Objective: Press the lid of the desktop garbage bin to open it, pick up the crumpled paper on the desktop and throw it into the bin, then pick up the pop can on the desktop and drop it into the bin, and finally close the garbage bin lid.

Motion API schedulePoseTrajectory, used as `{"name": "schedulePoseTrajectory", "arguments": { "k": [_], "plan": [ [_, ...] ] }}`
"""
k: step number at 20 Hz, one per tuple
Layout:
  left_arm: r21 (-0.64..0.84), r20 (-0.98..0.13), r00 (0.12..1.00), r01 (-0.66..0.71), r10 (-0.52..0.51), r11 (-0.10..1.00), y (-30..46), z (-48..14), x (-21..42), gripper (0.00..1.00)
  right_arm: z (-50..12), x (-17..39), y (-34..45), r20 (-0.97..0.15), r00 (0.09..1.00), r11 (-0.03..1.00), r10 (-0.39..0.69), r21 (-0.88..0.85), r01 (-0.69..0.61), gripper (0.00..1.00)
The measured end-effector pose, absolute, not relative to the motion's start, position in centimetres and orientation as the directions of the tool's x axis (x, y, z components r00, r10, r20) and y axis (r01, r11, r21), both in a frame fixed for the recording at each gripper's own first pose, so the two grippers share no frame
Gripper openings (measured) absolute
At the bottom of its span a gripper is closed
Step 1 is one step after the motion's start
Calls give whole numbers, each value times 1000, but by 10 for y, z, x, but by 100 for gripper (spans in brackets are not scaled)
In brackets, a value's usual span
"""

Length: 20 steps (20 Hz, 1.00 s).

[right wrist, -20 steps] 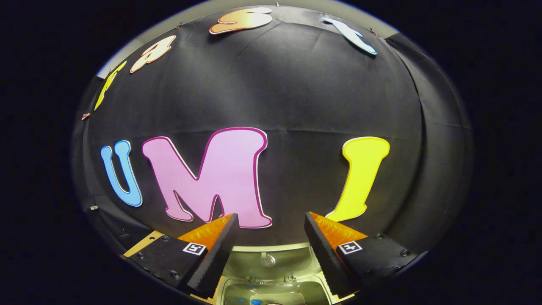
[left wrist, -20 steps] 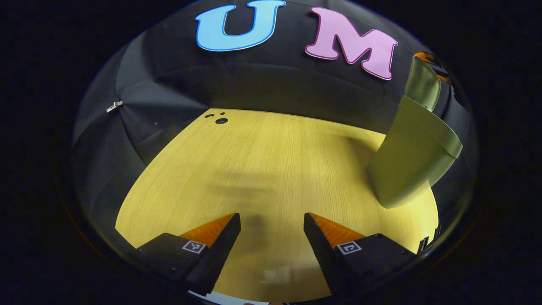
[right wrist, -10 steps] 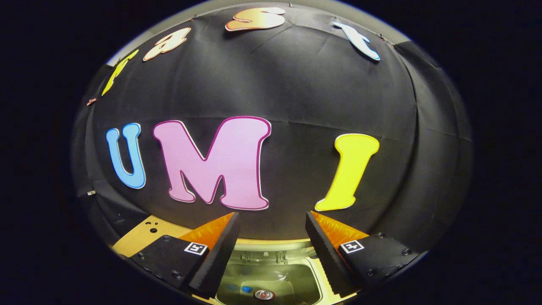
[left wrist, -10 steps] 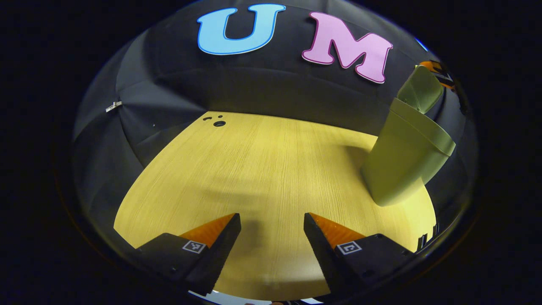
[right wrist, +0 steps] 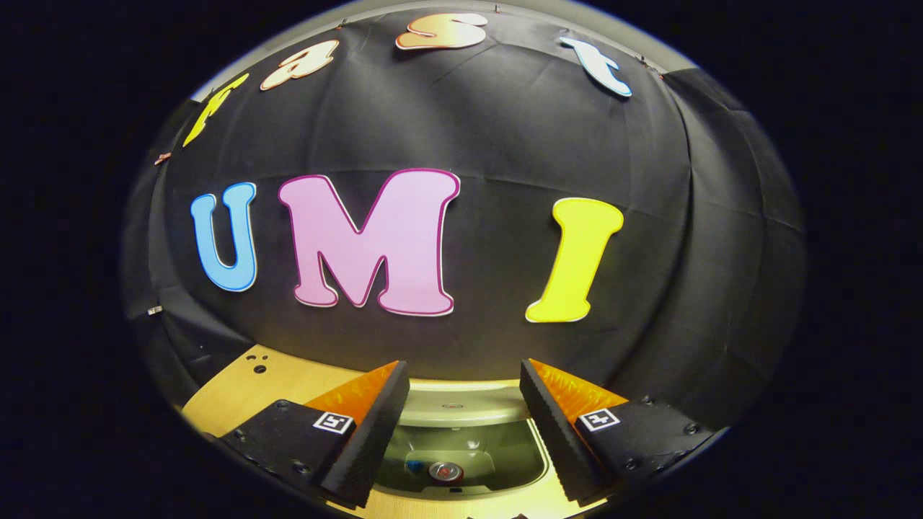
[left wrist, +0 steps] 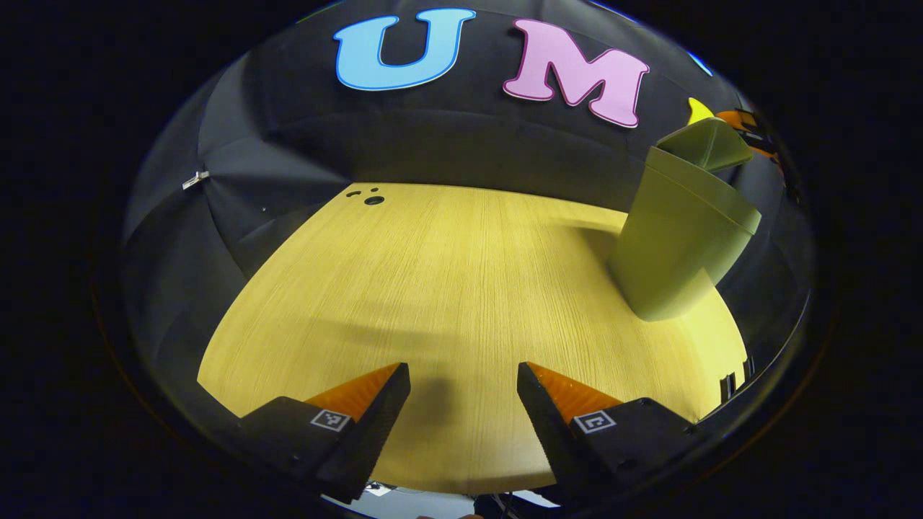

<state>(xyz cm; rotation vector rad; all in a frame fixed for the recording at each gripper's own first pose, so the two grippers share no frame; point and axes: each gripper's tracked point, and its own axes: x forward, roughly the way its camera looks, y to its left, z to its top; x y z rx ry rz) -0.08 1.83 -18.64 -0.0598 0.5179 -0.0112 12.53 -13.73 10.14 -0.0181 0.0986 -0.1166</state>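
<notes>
The green desktop bin (left wrist: 678,238) stands at the right of the wooden table (left wrist: 433,288); its lid (left wrist: 710,140) leans about halfway down over the opening. My left gripper (left wrist: 461,371) hovers open over bare table, well left of the bin. In the right gripper view I look down into the bin (right wrist: 537,468), where the pop can's top (right wrist: 445,471) lies at the bottom beside a small blue bit. The lid (right wrist: 454,405) shows as a pale band across the far side. My right gripper (right wrist: 463,364) is open above the opening, holding nothing.
Black cloth walls close the table's far and left sides. A small round hole (left wrist: 373,200) with two smaller ones marks the table's far left corner. The table's near edge (left wrist: 447,490) runs just under my left fingers.
The bin's lid has swung from upright to about halfway down. The right gripper view has shifted, showing more of the bin's inside and the can. The left gripper has barely moved.
</notes>
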Motion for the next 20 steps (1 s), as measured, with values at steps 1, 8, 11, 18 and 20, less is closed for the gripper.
{"name": "schedulePoseTrajectory", "arguments": {
  "k": [1,8,11,18,20],
  "plan": [
    [-62,-498,867,-6,-25,998,19,-189,-5,96,96,123,-137,-105,988,993,-118,-24,116,97],
    [-48,-513,858,-5,-20,999,26,-197,-22,96,59,108,-131,-139,984,994,-109,-28,106,97],
    [-42,-511,859,0,-21,999,28,-195,-21,96,43,104,-130,-161,981,994,-109,-20,107,97],
    [-32,-521,853,21,-34,999,27,-197,-16,96,4,99,-125,-213,972,995,-95,1,98,97],
    [-29,-525,850,30,-41,999,24,-197,-13,96,-3,98,-124,-220,971,996,-90,6,94,97]
  ]
}}
